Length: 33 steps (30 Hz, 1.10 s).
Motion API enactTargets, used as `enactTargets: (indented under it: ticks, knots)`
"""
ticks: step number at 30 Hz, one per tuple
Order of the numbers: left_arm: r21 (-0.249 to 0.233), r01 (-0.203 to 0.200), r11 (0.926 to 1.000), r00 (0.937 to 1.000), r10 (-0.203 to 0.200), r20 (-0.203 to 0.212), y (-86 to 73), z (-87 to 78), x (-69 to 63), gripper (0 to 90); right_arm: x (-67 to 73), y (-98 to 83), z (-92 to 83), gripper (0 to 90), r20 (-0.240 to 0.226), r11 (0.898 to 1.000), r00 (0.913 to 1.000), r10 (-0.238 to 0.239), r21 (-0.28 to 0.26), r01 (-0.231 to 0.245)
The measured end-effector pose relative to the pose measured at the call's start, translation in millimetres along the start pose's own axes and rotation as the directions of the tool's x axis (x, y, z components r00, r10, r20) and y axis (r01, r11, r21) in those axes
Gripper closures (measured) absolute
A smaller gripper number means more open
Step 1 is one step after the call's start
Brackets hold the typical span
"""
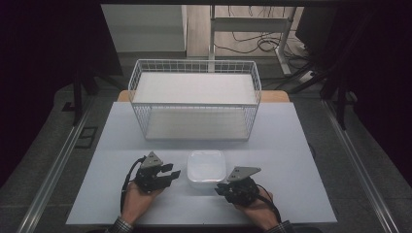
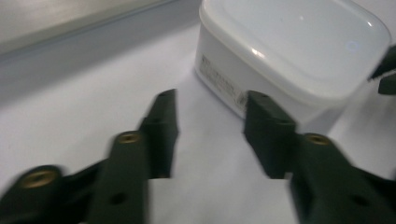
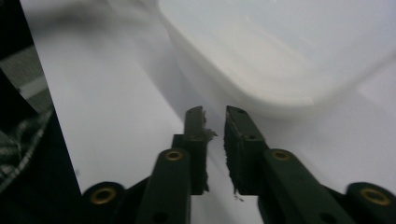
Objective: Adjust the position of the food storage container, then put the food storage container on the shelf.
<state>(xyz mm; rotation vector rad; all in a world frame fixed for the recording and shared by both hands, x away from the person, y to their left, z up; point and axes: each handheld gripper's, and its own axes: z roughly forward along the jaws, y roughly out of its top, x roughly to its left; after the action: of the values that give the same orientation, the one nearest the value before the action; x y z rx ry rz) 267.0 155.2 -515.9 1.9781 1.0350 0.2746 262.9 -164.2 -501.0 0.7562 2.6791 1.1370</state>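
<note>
A white lidded plastic container sits on the table near its front, between my two grippers. My left gripper rests on the table just left of it, open, and a hand holds it. In the left gripper view, the left gripper points at the container with nothing between its jaws. My right gripper lies at the container's front right corner. In the right gripper view, the right gripper has its jaws all but closed, with only a thin gap and nothing held. Just beyond its tips is the container.
A white wire basket rack with two white shelves stands at the back centre of the pale table. Bare tabletop lies on both sides of the container. Dark floor, metal rails and desk legs with cables surround the table.
</note>
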Motion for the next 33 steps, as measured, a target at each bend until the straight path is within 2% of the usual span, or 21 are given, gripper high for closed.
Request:
enactTargets:
  ticks: [1, 2, 3, 4, 5, 6, 10, 13, 15, 19, 21, 24, 27, 33]
  knots:
    - [0.0, -0.002, 1.0, 1.0, 0.002, -0.009, -1.5, -0.9, 0.4, 42.6, -0.2, -3.3, -2.6, 71.1, 0.014, 1.0, 0.9999, -0.007, 0.005, 0.007]
    - [0.001, -0.005, 1.0, 0.9999, 0.005, -0.011, -2.2, -1.7, 1.4, 35.5, -1.3, -6.5, -5.0, 66.3, 0.027, 1.0, 0.9996, -0.009, 0.011, 0.009]
    - [-0.011, 0.001, 0.9999, 1.0, -0.001, -0.007, -2.6, -2.5, 4.2, 27.3, -4.9, -11.8, -10.1, 56.6, 0.058, 1.0, 0.9983, 0.003, 0.017, -0.004]
    - [-0.011, 0.001, 0.9999, 1.0, -0.001, -0.007, -2.6, -2.5, 4.2, 23.2, -4.9, -11.8, -10.1, 56.6, 0.058, 1.0, 0.9983, 0.003, 0.017, -0.004]
    - [-0.019, 0.015, 0.9997, 0.9999, -0.014, 0.002, -2.1, -2.7, 5.5, 18.0, -10.6, -14.9, -14.9, 48.8, 0.069, 0.999, 0.997, 0.035, -0.005, -0.035]
    - [-0.025, 0.026, 0.9993, 0.9996, -0.026, 0.013, -1.7, -2.7, 6.3, 18.0, -10.6, -14.9, -14.9, 48.8, 0.069, 0.999, 0.997, 0.035, -0.005, -0.035]
    - [-0.038, 0.021, 0.9991, 0.9995, -0.02, 0.026, -1.6, -2.8, 5.8, 10.8, -19.5, -15.0, -19.6, 34.6, 0.069, 0.995, 0.9934, 0.091, -0.053, -0.087]
    - [-0.041, 0.0, 0.9992, 0.9996, 0.001, 0.027, -2.1, -1.9, 5.8, 10.0, -23.7, -14.0, -20.7, 26.9, 0.068, 0.992, 0.9916, 0.11, -0.076, -0.105]
    - [-0.055, -0.043, 0.9976, 0.999, 0.043, 0.008, -2.2, -1.5, 4.2, 9.2, -26.1, -12.6, -22.7, 22.5, 0.062, 0.986, 0.9881, 0.141, -0.095, -0.135]
    - [-0.065, -0.068, 0.9956, 0.9974, 0.069, 0.021, 3.9, -0.5, 0.0, 7.0, -32.4, -5.0, -29.4, 21.4, 0.061, 0.976, 0.9808, 0.185, -0.125, -0.177]
    - [-0.061, -0.068, 0.9959, 0.9971, 0.07, 0.032, 7.2, 0.9, -1.6, 6.5, -34.6, -0.6, -31.3, 21.3, 0.053, 0.976, 0.9814, 0.184, -0.131, -0.176]
    - [-0.057, -0.056, 0.9968, 0.9964, 0.06, 0.059, 12.5, 3.7, -4.0, 5.8, -37.3, 6.8, -32.5, 21.3, 0.04, 0.977, 0.9847, 0.17, -0.141, -0.162]
    - [-0.04, -0.079, 0.9961, 0.9939, 0.082, 0.073, 25.1, 6.8, -9.1, 5.5, -40.7, 13.1, -30.6, 20.7, 0.046, 0.978, 0.985, 0.167, -0.138, -0.159]
    - [-0.034, -0.092, 0.9951, 0.9927, 0.095, 0.074, 40.7, 15.9, -11.1, 4.3, -47.2, 27.1, -25.2, 16.9, 0.057, 0.98, 0.986, 0.157, -0.13, -0.148]
